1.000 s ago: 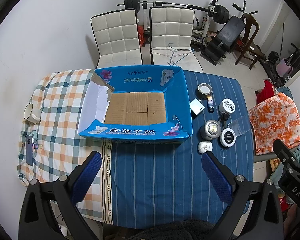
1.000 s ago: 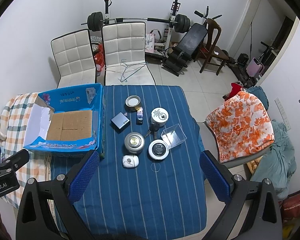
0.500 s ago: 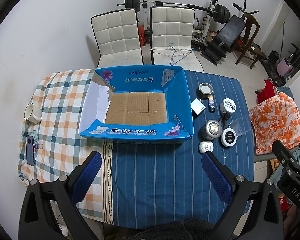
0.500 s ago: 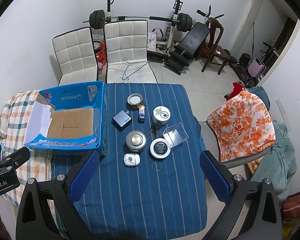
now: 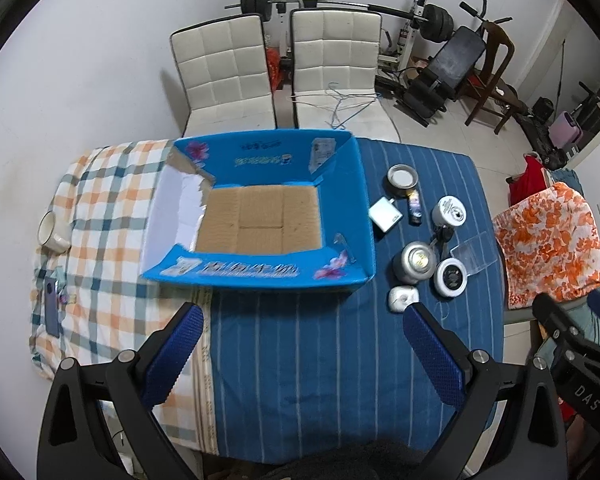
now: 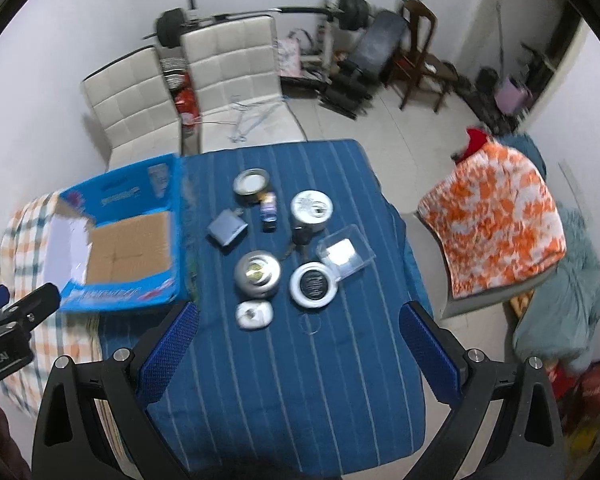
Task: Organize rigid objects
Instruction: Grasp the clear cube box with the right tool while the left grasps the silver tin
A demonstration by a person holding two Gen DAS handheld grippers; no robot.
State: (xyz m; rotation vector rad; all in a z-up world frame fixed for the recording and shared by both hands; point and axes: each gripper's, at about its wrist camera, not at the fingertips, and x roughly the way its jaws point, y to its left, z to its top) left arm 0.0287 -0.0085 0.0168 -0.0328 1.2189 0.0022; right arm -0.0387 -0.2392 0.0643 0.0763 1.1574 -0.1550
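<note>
A cluster of small rigid objects lies on the blue striped cloth (image 6: 300, 380), just right of the blue cardboard box (image 5: 260, 276), the landmark here. Nearest the box: a white square adapter (image 5: 385, 213) and, further forward, a silver round tin (image 5: 415, 261). Beyond these sit an open metal lid (image 5: 403, 177), a small dark bottle (image 5: 414, 208), a white-capped jar (image 5: 449, 212), a black-and-white round case (image 5: 453, 276), a clear plastic box (image 5: 475, 254) and a white oval case (image 5: 402, 298). The box holds nothing but its brown cardboard floor. Left of the box, a white mug (image 5: 52, 232) and a phone (image 5: 52, 308) rest on the checked cloth. Left gripper (image 5: 300, 352) — jaws spread wide, gripping nothing, above the cloth in front of the box. Right gripper (image 6: 300, 356) — jaws likewise spread and empty, just short of the cluster.
</note>
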